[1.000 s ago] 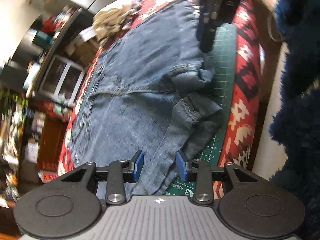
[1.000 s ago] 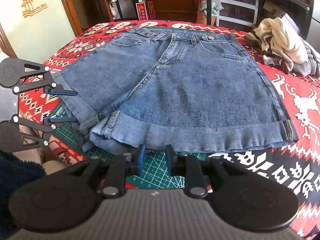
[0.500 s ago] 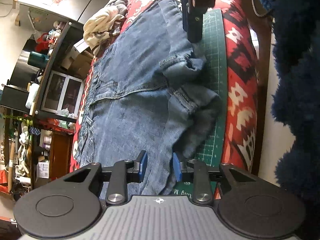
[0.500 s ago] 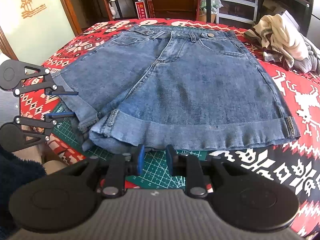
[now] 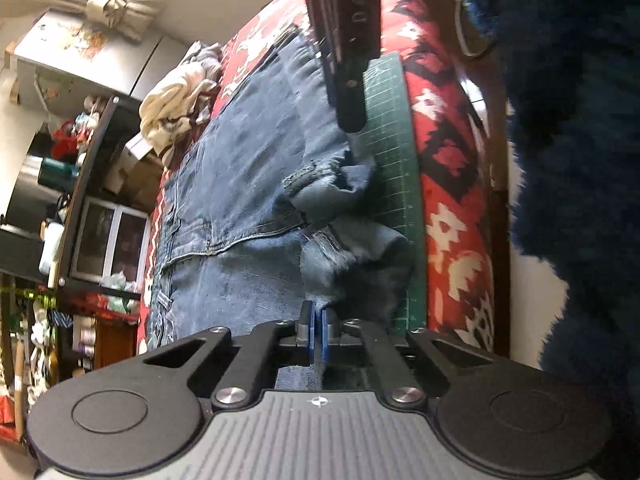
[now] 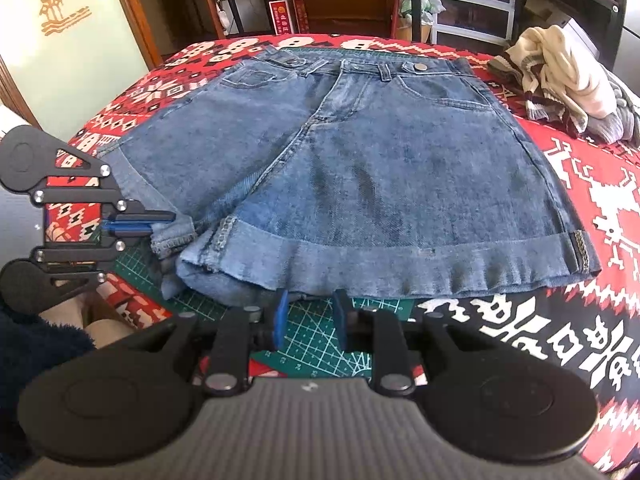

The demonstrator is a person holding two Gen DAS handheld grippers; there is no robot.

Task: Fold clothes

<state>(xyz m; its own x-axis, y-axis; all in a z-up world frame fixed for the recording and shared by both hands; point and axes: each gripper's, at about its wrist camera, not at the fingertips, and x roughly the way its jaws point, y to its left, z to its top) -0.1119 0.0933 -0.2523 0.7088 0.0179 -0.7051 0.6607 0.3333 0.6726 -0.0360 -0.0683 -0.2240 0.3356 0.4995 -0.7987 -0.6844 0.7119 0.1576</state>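
Left wrist view: the left gripper (image 5: 318, 334) is closed, apparently on the cuffed hem of the denim shorts (image 5: 240, 200), though the pinch itself is partly hidden; presumably an anchor for folding.

Right wrist view: the shorts lie flat on the red patterned worktop (image 6: 600, 200), hem over a green cutting mat (image 6: 316, 336). The right gripper (image 6: 308, 320) is parted, holding nothing, just short of the nearer hem.

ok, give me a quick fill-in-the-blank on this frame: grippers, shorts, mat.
1. The left hand-held gripper is shut on the ____ of the denim shorts.
2. The right hand-held gripper is ____, short of the hem.
3. The green cutting mat lies ____ the shorts.
4. The shorts lie with the waistband button facing ____.

Missing words: cuff; open; under; up
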